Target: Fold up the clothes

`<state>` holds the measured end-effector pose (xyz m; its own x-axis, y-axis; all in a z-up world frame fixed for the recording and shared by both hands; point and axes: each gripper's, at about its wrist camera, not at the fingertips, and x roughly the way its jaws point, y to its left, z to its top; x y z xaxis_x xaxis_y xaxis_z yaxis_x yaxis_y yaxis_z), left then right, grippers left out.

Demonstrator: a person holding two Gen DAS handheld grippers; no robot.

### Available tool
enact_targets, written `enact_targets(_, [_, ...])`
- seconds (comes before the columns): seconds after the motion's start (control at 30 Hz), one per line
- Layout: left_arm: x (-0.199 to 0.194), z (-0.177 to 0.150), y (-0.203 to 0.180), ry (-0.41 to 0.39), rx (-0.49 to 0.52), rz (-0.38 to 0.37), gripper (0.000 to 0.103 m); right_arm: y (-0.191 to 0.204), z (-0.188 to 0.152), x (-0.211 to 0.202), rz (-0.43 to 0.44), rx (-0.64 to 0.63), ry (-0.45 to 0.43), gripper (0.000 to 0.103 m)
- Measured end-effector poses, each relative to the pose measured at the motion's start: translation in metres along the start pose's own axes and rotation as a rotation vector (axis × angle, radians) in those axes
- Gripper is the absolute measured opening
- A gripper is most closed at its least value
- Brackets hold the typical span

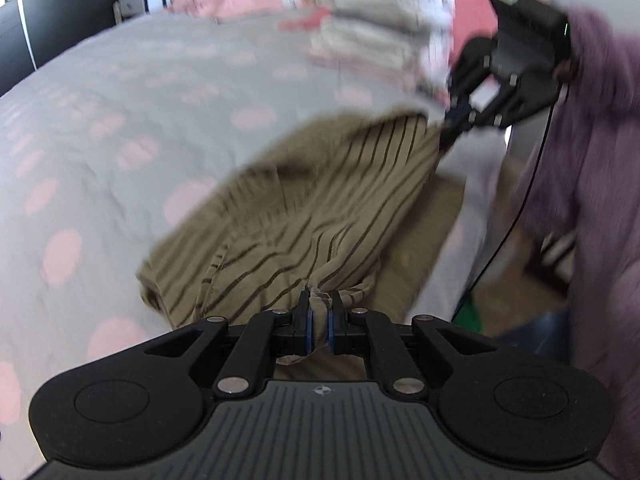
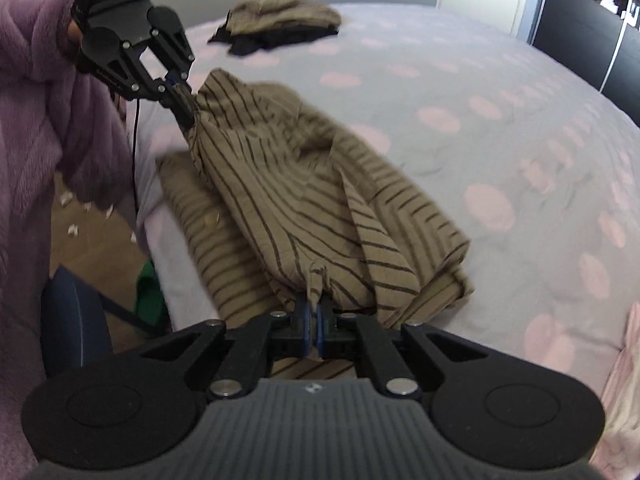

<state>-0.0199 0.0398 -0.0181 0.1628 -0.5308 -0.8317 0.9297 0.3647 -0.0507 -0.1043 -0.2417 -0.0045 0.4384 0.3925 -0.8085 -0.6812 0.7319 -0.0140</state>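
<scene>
**Striped cloth strung between two closed grippers over a bed**

Left wrist view: the left gripper, bottom centre, pinches the tan, dark-striped fabric garment; its long axis climbs to the right gripper, upper right (also clamped on it).
Right wrist view: mirrored, the garment sagging onto the grey, pink-dotted bedspread.

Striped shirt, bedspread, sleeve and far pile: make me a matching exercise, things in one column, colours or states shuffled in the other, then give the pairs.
Things
1. striped shirt
2. bedspread
3. sleeve
4. far pile of clothes

Colours or states
A. fuzzy purple
B. lies untouched near the far edge of the bed
C. grey with pink dots
D. pinched by the left tool and the right tool

Pairs: 1-D, 2-C, 3-A, 4-B
</scene>
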Motion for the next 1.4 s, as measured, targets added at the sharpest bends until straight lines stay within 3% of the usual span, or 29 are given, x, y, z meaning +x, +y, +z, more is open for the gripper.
enact_targets(0.2, [0.014, -0.007, -0.012, 0.086, 0.032, 0.007, 0.006, 0.014, -0.010, 0.024, -0.010, -0.036, 0.082, 0.010])
enact_targets(0.33, [0.014, -0.008, -0.017, 0.122, 0.041, -0.005, 0.020, 0.021, -0.012, 0.020, 0.011, -0.064, 0.103, 0.016])
enact_targets(0.43, [0.014, -0.009, -0.022, 0.146, 0.049, -0.013, 0.027, 0.029, -0.012, 0.014, -0.005, -0.064, 0.106, 0.033])
enact_targets(0.6, [-0.015, -0.001, -0.033, 0.062, 0.056, 0.011, 0.030, 0.049, -0.010, -0.004, -0.117, -0.093, 0.100, 0.035])
enact_targets(0.7, [-0.031, 0.005, -0.038, -0.029, 0.032, 0.071, 0.042, 0.055, -0.003, -0.017, -0.164, -0.087, 0.012, 0.035])
enact_targets(0.77, [-0.034, 0.010, -0.041, -0.075, 0.003, 0.122, 0.042, 0.056, 0.003, -0.024, -0.193, -0.072, -0.059, 0.039])
enact_targets(0.9, [-0.028, 0.020, -0.035, -0.108, 0.001, 0.170, 0.042, 0.051, 0.017, -0.022, -0.193, -0.068, -0.115, 0.042])
enact_targets(0.97, [-0.021, 0.025, -0.029, -0.105, -0.004, 0.182, 0.044, 0.047, 0.025, -0.014, -0.186, -0.071, -0.115, 0.051])
enact_targets(1.2, [0.011, 0.025, -0.002, -0.037, 0.021, 0.236, 0.046, 0.018, 0.039, 0.017, -0.135, -0.003, -0.106, 0.049])
enact_targets(1.27, [0.019, 0.022, 0.008, -0.001, -0.013, 0.238, 0.042, 0.014, 0.038, 0.024, -0.108, -0.001, -0.093, 0.039])
enact_targets(1.3, [0.020, 0.020, 0.012, 0.004, -0.030, 0.218, 0.030, 0.012, 0.038, 0.027, -0.094, 0.000, -0.087, 0.032])
enact_targets(1.33, [0.018, 0.018, 0.015, -0.005, -0.041, 0.199, 0.023, 0.010, 0.037, 0.030, -0.081, 0.001, -0.081, 0.016])
enact_targets(1.4, [0.011, 0.014, 0.017, -0.027, -0.050, 0.174, 0.018, 0.011, 0.037, 0.026, -0.062, -0.013, -0.088, 0.013])
